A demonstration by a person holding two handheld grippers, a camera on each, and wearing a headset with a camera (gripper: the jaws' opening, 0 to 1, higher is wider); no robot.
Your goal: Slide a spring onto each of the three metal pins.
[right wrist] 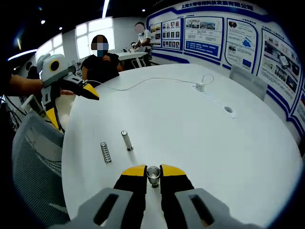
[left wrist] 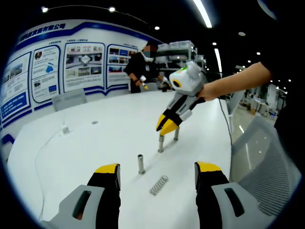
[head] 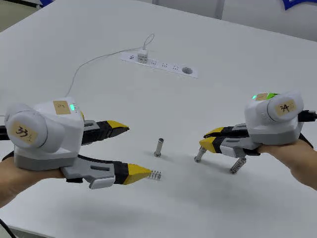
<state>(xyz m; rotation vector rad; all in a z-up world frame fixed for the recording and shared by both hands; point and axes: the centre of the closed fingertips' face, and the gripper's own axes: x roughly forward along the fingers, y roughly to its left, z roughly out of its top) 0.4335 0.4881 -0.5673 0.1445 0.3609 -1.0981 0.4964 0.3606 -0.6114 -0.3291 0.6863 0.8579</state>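
One bare pin (head: 158,147) stands mid-worktop; the right claw (head: 204,140) is clenched on a sprung pin (right wrist: 153,175). The released left claw (head: 138,150) should pinch the loose spring (head: 156,174) mid-coil, keeping it upright.

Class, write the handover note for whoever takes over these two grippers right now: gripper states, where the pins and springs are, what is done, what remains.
Left gripper: open, holding nothing, beside the loose spring lying on the table.
Right gripper: shut on the gripped spring, which sits on a pin.
Done: the end pin appears to carry its spring.
Left: seat the gripped spring, then put the loose spring on the upright bare pin.
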